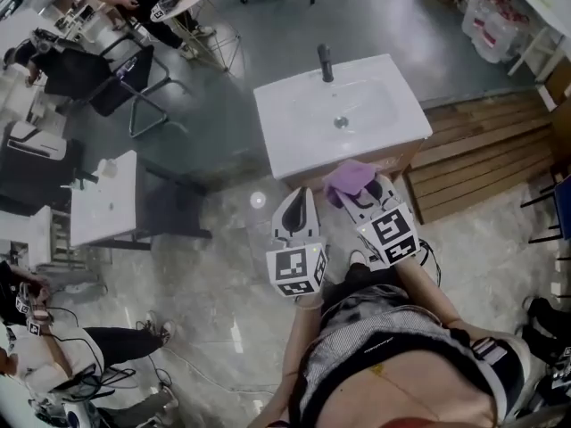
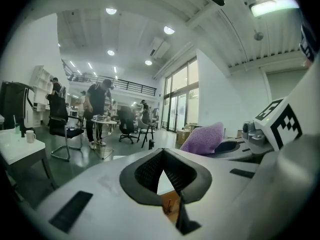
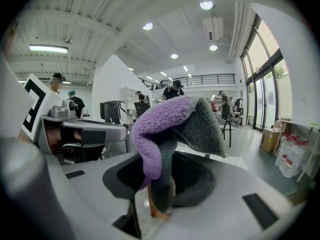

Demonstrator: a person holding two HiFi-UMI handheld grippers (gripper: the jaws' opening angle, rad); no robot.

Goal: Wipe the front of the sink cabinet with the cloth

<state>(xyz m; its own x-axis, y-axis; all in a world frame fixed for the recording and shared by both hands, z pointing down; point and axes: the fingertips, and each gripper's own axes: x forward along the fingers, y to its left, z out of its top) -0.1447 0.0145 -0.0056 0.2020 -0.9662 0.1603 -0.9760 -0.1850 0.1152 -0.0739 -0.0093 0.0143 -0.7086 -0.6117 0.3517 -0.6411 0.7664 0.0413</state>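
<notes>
The purple cloth [image 1: 350,178] is bunched and clamped between the right gripper's [image 1: 361,193] fingers, at the upper front edge of the sink cabinet [image 1: 399,156]. The left gripper [image 1: 296,205] is also before the cabinet, fingers closed on nothing.

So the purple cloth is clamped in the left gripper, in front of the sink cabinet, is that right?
Not quite: the purple cloth is clamped in the right gripper, in front of the sink cabinet; the right gripper view shows it.
</notes>
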